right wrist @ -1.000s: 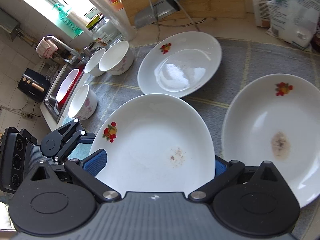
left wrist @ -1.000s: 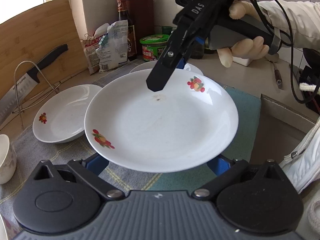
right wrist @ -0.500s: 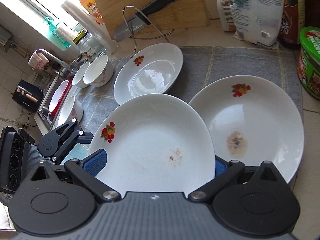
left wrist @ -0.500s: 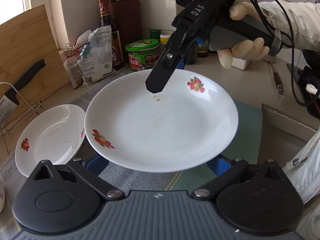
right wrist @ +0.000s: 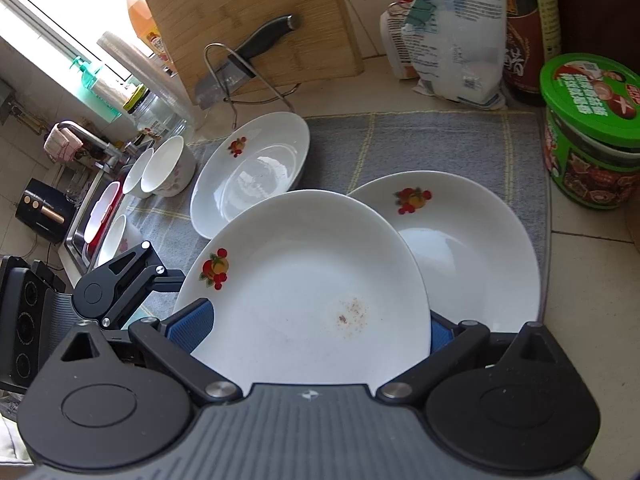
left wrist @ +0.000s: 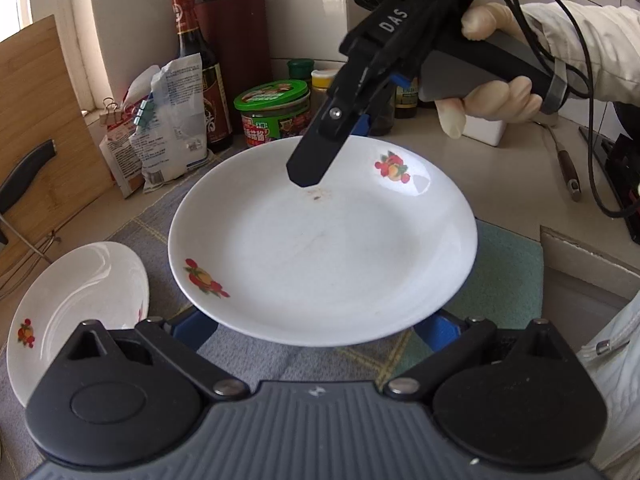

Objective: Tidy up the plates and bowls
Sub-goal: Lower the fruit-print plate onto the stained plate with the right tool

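Grey checked cloth (right wrist: 420, 140) covers the kitchen table, where the held white fruit-printed plate (right wrist: 304, 280) has travelled rightward since a second ago and now overlaps a second white plate (right wrist: 472, 240) lying on the cloth, nearer the green-lidded jar (right wrist: 592, 128). Both the left gripper (left wrist: 320, 328) and right gripper (right wrist: 316, 332) clamp the held plate's rim from opposite sides, blue fingers (right wrist: 190, 320) pinching it above the cloth.
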{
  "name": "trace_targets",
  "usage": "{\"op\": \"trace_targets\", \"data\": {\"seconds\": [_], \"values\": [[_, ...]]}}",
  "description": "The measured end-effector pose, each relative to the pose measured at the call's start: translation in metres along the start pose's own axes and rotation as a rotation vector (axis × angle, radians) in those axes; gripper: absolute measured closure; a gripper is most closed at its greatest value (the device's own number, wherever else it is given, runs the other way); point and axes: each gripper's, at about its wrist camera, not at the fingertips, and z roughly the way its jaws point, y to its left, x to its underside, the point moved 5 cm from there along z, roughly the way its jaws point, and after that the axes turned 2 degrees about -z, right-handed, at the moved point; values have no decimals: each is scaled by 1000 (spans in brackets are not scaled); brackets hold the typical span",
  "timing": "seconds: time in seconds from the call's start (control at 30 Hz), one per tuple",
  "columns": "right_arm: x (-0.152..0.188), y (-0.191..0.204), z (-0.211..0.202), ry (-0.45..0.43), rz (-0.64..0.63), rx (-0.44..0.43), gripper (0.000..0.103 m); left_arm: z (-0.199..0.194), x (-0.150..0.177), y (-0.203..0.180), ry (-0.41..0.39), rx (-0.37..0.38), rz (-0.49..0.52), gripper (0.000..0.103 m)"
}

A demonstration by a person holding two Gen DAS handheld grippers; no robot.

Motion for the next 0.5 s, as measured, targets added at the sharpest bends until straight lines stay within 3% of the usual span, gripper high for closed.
{"op": "trace_targets", "data": {"seconds": [0.5], "values": [[-5, -32, -3, -38, 35, 38, 0, 34, -15, 4, 17, 17, 19, 1]]}}
